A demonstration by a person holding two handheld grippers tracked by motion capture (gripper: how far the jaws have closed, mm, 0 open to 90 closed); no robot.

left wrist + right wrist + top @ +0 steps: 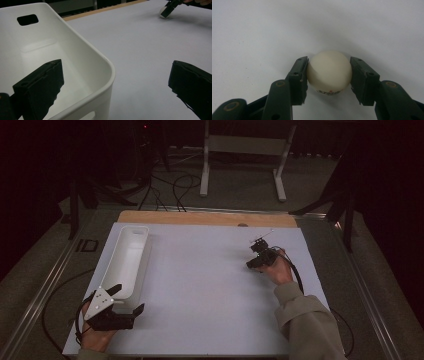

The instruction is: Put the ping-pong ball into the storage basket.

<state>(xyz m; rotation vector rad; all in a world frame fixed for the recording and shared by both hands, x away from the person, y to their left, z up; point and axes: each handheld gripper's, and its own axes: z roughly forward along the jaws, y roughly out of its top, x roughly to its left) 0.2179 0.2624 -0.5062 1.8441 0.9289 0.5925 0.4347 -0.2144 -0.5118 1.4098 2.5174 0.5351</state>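
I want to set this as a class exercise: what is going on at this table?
A person works with a gripper in each hand. The right gripper is shut on a small cream-white ball at the white table. The left gripper waits open beside the near end of a long white plastic bin.

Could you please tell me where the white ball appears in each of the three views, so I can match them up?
High view: right of centre, hidden under the right gripper.
Left gripper view: top right corner, the ball is pale between the far gripper's jaws.
Right gripper view: centre, pinched between both pads.
Shared landmark: the white table sheet; the white bin links the first two.
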